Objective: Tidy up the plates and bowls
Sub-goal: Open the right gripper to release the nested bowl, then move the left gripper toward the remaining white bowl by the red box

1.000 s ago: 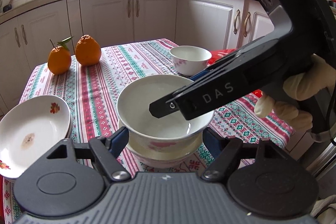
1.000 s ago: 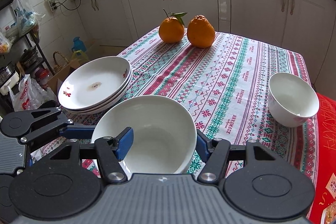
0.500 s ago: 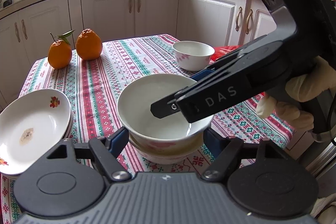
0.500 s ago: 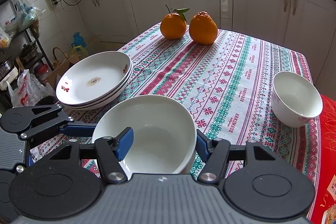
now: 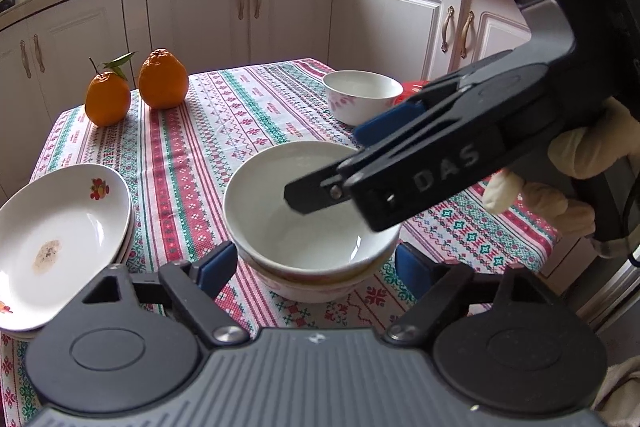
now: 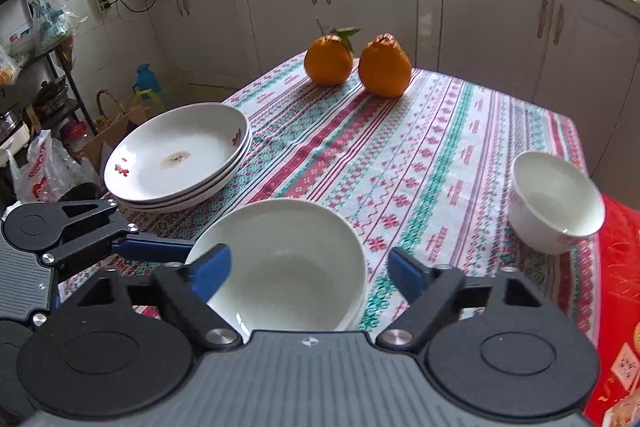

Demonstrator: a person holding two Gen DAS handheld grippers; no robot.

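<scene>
The right gripper point(image 6: 310, 269) hangs low over the nested bowls point(image 6: 286, 267), jaws spread wide and holding nothing; one blue finger sits just inside the near rim, the other clear outside it. The left gripper point(image 5: 316, 269) is open too, its fingers either side of the stack without touching, as far as I can tell. That stack sits near the table's front edge, the top bowl looking slightly off-centre in the one beneath. Risk here: if that inside finger drags on the rim as it pulls away, the top bowl could tip or skid the pair toward the front edge. Further out, the stacked plates point(image 6: 180, 157) overhang the left edge a little, so a careless elbow sweep could knock them. One small bowl point(image 6: 556, 201) waits alone by the right edge, two oranges point(image 6: 358, 65) at the far end.
</scene>
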